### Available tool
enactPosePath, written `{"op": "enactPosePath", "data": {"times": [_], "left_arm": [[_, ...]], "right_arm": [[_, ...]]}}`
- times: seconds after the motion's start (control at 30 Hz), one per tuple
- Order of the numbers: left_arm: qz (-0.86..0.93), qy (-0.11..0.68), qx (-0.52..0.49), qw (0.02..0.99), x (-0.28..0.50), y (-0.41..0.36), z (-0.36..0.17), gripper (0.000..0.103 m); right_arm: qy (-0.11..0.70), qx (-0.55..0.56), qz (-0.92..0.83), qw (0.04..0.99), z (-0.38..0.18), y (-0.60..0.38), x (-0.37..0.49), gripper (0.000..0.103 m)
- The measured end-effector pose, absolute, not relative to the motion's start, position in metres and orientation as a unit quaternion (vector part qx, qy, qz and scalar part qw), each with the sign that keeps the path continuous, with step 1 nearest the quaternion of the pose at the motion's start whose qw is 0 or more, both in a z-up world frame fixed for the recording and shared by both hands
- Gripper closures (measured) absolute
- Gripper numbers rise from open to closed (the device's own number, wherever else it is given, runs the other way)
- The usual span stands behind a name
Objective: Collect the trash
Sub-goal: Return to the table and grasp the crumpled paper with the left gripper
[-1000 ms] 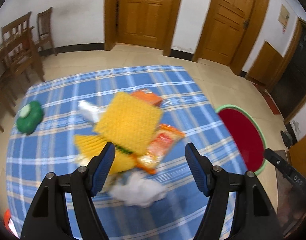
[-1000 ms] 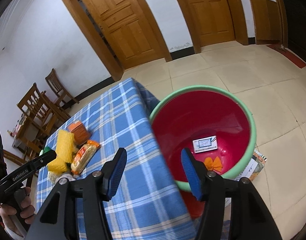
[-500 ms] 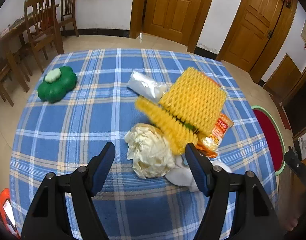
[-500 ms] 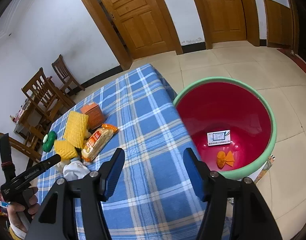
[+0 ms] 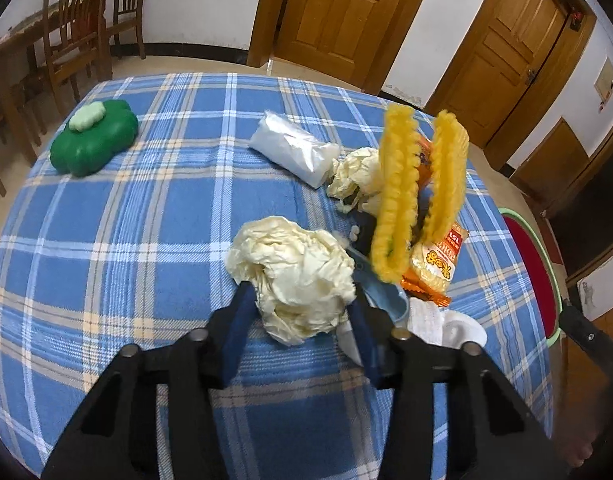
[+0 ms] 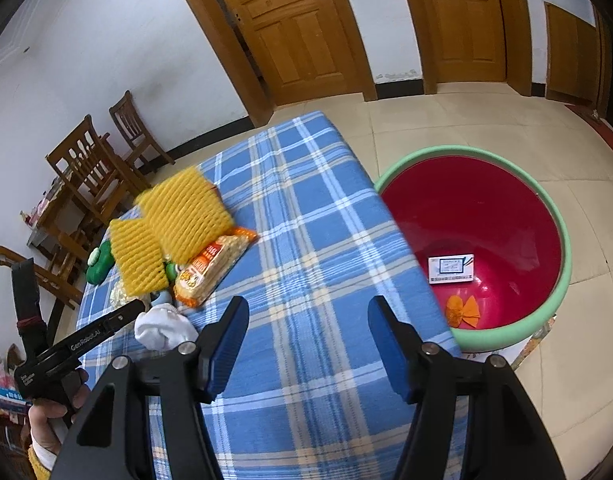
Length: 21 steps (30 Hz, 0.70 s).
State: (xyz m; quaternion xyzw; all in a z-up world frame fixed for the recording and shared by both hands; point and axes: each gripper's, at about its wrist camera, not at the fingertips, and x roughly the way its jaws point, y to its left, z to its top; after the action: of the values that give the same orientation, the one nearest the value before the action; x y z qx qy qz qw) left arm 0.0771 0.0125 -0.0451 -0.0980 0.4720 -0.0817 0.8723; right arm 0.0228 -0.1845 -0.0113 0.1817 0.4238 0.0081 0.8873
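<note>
While the crumpled cream paper wad (image 5: 294, 276) doesn't really have a long axis, being just a lumpy ball, it sits near the middle of the blue plaid surface (image 5: 118, 208) right between the blue pads of the left gripper (image 5: 300, 314), whose jaws have just been closing in and now press its sides. Just to its right stand two yellow foam fruit nets (image 5: 398, 200), their long axes running away from the camera, leaning over an orange snack packet (image 5: 434, 264) with yellow lettering I can't read properly. A clear plastic bag (image 5: 294, 148) lies farther back, angled left to right, and a green clover-shaped box (image 5: 94, 142) sits well off to the left. The right gripper (image 6: 308, 338) hangs partly open over bare cloth, holding nothing. Beside the surface, on the floor, sits a red basin (image 6: 546, 208) with a green rim. The handle of the left tool reads "GenRobot.AI".
</note>
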Motion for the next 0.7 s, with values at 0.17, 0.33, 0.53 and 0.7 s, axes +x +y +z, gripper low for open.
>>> {"op": "enactPosePath", "data": {"times": [0.17,0.33,0.53,0.7], "left_arm": [[-0.072,0.459,-0.1,0.88,0.069,0.022,-0.036,0.061],[-0.053,0.451,-0.105,0.885,0.059,0.036,-0.028,0.061],[-0.034,0.448,-0.111,0.887,0.047,0.053,-0.025,0.061],[-0.018,0.446,-0.115,0.888,0.038,0.066,-0.025,0.061]], "right_arm": [[0.427,0.174,0.024,0.887,-0.012,-0.17,0.028,0.038],[0.429,0.163,0.047,0.887,-0.012,-0.15,0.034,0.038],[0.441,0.147,0.084,0.881,-0.017,-0.117,0.044,0.037],[0.453,0.135,0.12,0.873,-0.025,-0.086,0.052,0.036]]}}
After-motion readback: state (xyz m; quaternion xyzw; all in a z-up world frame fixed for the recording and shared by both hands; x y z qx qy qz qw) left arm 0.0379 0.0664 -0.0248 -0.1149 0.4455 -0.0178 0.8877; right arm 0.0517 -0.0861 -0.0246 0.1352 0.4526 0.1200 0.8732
